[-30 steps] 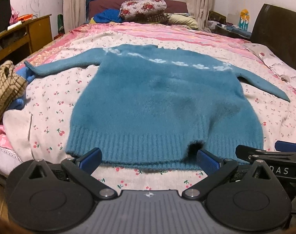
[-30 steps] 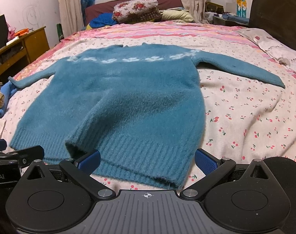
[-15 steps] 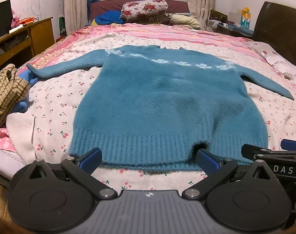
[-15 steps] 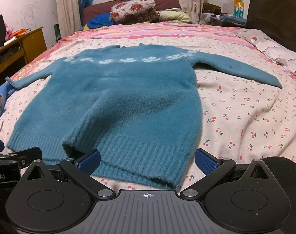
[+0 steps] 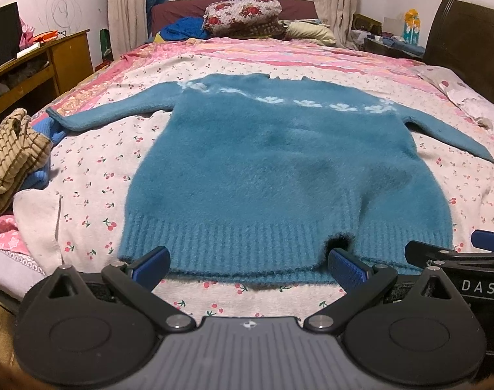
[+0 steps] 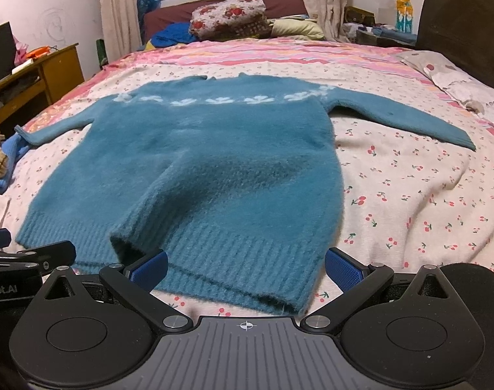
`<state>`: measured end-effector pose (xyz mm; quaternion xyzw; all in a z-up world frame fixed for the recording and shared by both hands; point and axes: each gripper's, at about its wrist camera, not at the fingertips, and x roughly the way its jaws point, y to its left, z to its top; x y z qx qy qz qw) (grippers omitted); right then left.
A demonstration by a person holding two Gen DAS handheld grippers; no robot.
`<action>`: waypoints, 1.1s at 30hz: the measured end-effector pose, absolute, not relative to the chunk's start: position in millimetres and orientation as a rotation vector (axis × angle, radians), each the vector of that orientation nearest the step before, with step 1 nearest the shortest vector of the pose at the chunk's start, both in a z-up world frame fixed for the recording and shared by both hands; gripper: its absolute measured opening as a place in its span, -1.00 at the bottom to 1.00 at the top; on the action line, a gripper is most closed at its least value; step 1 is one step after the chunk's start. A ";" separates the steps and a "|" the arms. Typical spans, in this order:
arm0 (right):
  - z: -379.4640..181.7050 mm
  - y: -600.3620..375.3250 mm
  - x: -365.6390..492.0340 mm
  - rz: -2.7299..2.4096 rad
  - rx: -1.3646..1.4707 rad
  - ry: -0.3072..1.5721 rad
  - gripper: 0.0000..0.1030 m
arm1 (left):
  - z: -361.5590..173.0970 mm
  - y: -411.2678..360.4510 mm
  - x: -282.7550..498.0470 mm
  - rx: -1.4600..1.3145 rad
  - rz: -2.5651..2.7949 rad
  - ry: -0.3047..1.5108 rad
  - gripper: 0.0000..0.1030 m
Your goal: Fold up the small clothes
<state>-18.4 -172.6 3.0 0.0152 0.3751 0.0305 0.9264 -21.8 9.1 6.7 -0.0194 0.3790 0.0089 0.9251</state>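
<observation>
Striped brown knitwear [image 5: 9, 159] lies heaped at the bed's left edge, beside a wooden cabinet [image 5: 35, 65]; the left wrist view shows it whole, the right only a scrap. Left gripper [image 5: 248, 266]: jaws spread wide, holding nothing, poised at the ribbed hem. The teal sweater [image 5: 279, 169] lies flat, sleeves outstretched, on the cherry-print bedsheet [image 5: 94, 169]. Right gripper [image 6: 245, 268]: jaws equally wide, empty, at the hem's right part, where the right view shows a raised fold. A dark headboard [image 6: 464, 26] stands far right.
</observation>
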 end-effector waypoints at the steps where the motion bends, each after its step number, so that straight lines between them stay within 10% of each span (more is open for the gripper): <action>1: 3.0 -172.5 -18.5 0.063 0.031 0.769 0.99 | 5.8 9.2 -21.0 -0.038 0.021 0.784 1.00; 33: -1.9 -170.1 -18.2 0.090 0.029 0.803 0.96 | -3.2 9.7 -16.6 -0.009 0.044 0.841 1.00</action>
